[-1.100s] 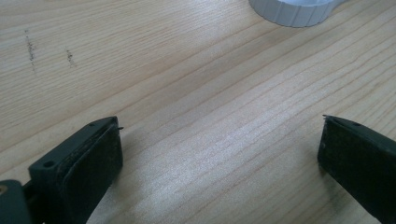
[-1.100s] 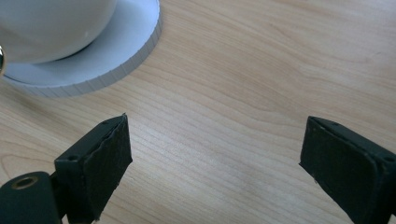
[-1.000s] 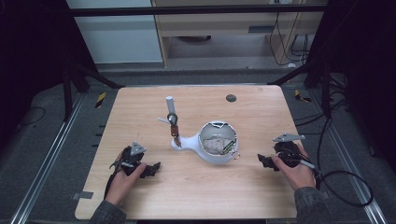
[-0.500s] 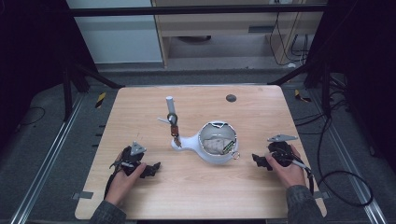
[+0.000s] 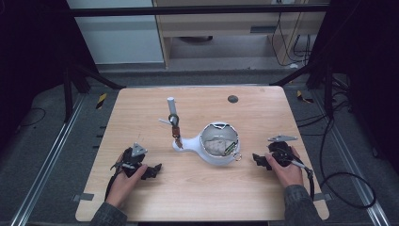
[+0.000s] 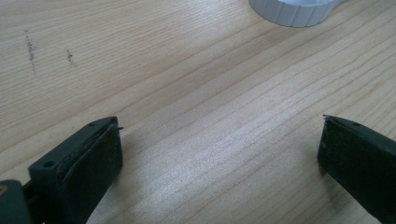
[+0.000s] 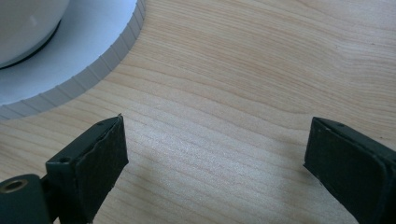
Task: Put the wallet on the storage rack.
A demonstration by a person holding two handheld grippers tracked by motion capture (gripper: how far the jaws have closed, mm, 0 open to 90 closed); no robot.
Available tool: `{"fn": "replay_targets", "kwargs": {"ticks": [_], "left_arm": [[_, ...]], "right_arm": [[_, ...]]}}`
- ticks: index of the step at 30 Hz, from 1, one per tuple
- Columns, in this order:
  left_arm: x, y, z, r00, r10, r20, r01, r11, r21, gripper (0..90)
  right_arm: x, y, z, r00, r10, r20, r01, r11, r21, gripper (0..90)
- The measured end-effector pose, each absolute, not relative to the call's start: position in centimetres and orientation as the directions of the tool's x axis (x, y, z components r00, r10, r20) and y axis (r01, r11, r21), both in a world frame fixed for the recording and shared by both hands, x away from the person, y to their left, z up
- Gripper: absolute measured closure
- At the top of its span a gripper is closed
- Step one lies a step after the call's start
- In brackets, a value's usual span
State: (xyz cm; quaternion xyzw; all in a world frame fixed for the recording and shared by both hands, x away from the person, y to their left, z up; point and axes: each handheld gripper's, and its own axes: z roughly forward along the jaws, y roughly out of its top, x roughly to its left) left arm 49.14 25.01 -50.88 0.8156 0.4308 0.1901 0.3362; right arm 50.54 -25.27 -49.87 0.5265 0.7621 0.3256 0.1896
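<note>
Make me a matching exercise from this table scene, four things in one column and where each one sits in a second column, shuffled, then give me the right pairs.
Things:
1. white bowl-shaped holder
2. dark round spot
3. left gripper
4. right gripper

Places:
A. far part of the table, behind the holder
B. near the table's left edge, jaws open over bare wood
C. middle of the table
D. right of the holder, jaws open

Pairs: 1-C, 2-A, 3-B, 4-D

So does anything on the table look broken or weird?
Yes. The white bowl-shaped thing in the middle of the table has a jagged, chipped-looking rim at the far side, with something crumpled inside. I can't tell what it is.
</note>
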Motion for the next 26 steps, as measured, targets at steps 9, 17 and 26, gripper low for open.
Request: {"fn": "replay_targets", "kwargs": {"ticks": [9,17,26], "left_arm": [[49.1,25.0,-50.9,0.557,0.831,0.020,0.575,-0.403,0.712,0.0],[49.2,25.0,-50.9,0.559,0.829,0.020,0.574,-0.404,0.712,0.0],[49.1,25.0,-50.9,0.559,0.829,0.021,0.574,-0.404,0.712,0.0]], "right_arm": [[50.2,-25.1,-50.7,-0.355,0.935,0.019,0.671,0.240,0.701,5.4],[49.7,-25.0,-51.2,-0.344,0.939,0.004,0.643,0.233,0.730,4.1],[49.8,-25.0,-51.2,-0.346,0.938,-0.001,0.644,0.239,0.727,2.9]]}}
